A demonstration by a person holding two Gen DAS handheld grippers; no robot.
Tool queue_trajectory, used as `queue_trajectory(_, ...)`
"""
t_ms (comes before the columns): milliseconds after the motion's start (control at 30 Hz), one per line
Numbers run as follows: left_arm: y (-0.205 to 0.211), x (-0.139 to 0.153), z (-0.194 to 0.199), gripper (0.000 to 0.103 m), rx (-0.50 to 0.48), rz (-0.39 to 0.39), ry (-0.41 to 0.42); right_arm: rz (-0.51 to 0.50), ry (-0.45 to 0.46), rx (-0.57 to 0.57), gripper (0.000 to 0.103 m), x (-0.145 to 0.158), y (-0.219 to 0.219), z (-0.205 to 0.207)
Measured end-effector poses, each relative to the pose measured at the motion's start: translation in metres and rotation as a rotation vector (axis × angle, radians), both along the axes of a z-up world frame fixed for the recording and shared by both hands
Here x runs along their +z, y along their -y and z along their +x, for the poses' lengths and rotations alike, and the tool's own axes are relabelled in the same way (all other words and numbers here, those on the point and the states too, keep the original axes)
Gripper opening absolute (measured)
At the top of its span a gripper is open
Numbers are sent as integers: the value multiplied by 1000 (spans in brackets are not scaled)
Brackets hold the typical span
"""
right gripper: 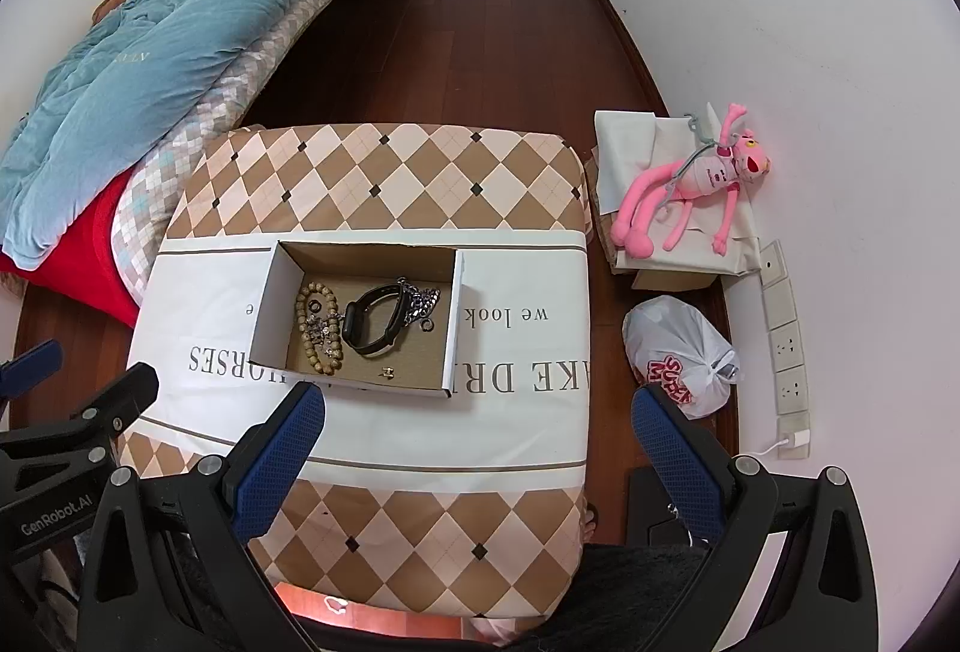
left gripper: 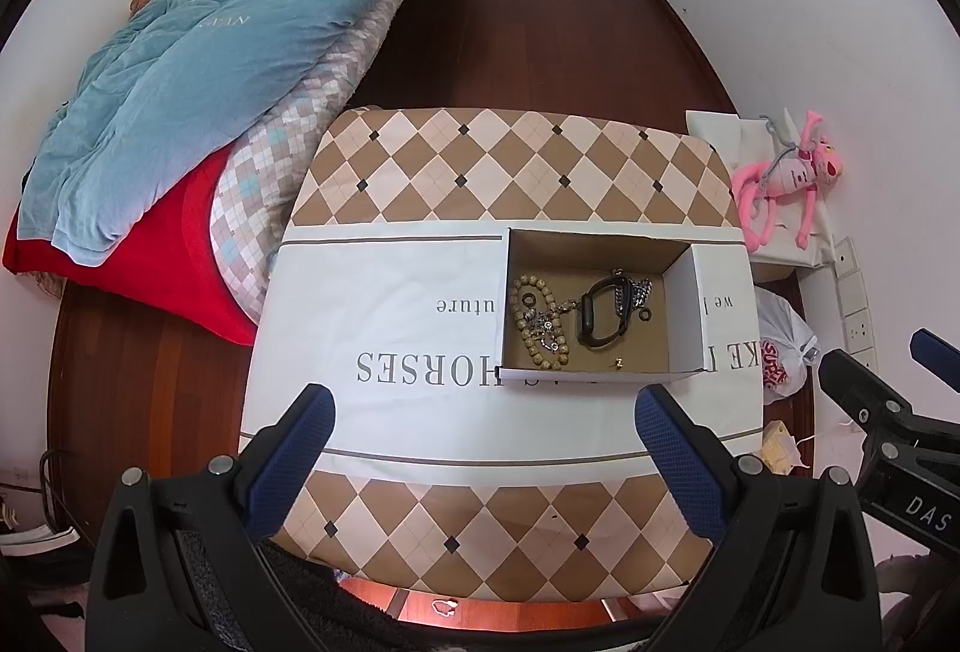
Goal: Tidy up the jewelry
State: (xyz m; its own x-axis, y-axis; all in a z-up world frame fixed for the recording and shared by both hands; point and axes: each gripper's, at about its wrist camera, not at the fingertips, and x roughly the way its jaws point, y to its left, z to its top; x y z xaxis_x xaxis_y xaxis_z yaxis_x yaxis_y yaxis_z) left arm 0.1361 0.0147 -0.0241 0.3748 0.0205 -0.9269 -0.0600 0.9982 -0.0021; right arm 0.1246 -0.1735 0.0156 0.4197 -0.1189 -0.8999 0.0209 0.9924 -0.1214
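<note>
- Down inside the open cardboard box is where all the jewelry sits right now: a wooden bead bracelet along the left wall, a silvery chain with a pendant draped over it, a black band that looks like a watch or fitness strap in the middle, a chunky metal chain behind that, two small dark rings, and a tiny gold piece, maybe an earring, near the front edge.
- Pretty sure the box is the collecting spot, since I can't spot any jewelry loose on the cloth. Stuff is heaped and overlapping though, so this could be "everything gathered, done" or "pile waiting to be sorted". Can't call it from one look.
- That box sits on the white lettered band of a diamond-patterned tablecloth, toward the right of the table, within easy reach of both tools.
- Left gripper is spread wide, nothing between the blue pads, hovering at the near side of the table, short of the box.
- Right gripper is also released and empty, hanging just in front of the box's near wall, aimed a bit to its right.
- Further out: a bed with a teal quilt, a pink plush toy and a white plastic bag by the wall.
</note>
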Motion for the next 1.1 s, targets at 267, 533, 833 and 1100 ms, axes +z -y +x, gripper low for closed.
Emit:
queue_trajectory(267,-1,3,-3,102,2,1,4,1,0,3,103,0,0,-1)
queue_trajectory(533,-1,3,-2,102,1,0,5,1,1,4,103,1,0,-1)
queue_trajectory(833,-1,4,-3,102,1,-3,5,1,-1,4,103,1,1,0)
queue_trajectory(1100,-1,6,-3,102,1,-3,8,2,0,5,103,2,0,-1)
